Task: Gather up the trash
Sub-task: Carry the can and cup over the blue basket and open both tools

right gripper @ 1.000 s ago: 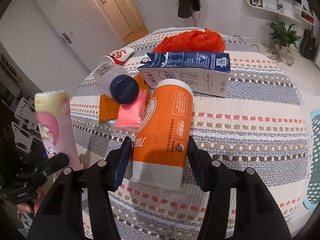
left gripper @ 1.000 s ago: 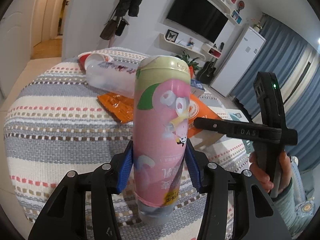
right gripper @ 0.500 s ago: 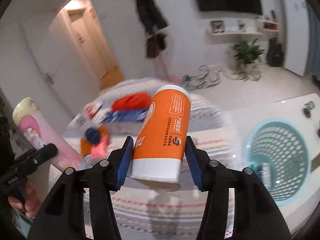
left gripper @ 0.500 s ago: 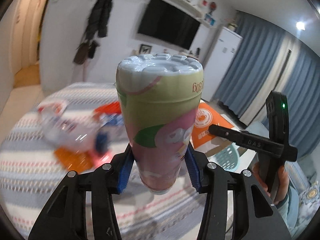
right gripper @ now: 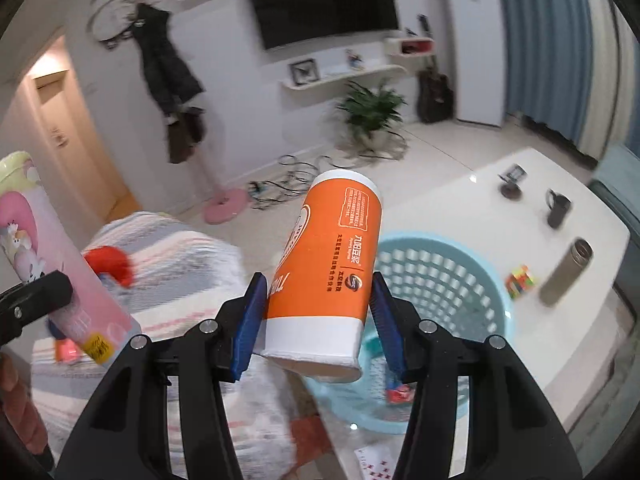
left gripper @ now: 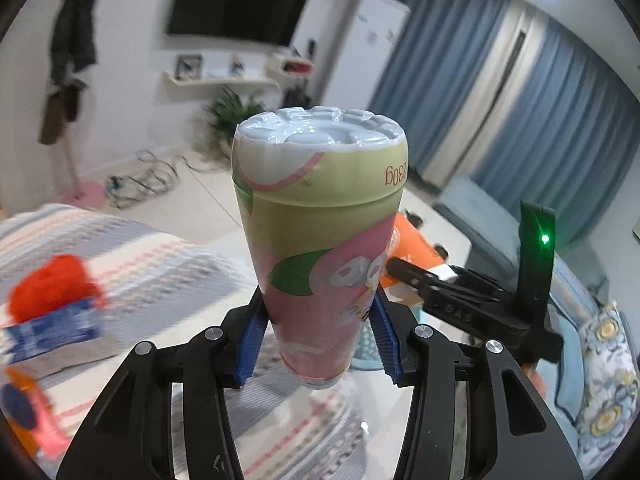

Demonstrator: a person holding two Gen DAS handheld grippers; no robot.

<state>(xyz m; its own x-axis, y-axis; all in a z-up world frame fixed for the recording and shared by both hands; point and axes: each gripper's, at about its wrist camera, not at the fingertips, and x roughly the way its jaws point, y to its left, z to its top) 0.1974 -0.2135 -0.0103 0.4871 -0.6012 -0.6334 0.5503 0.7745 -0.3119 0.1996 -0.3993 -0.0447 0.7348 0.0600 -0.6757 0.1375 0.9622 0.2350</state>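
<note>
We hold orange cup (right gripper: 326, 276) in right gripper (right gripper: 318, 320), blue pads pressing both sides, long axis near upright, top tilted slightly right. Turquoise basket (right gripper: 472, 276) lies directly beyond and below cup, on floor against white table edge. We judge right hand nearer basket. Left gripper (left gripper: 318, 334) clamps pink bottle (left gripper: 320, 236), upright, above striped bed edge; basket barely visible past its base. Red bag (left gripper: 52, 284), blue carton (left gripper: 48, 332) remain on bed.
</note>
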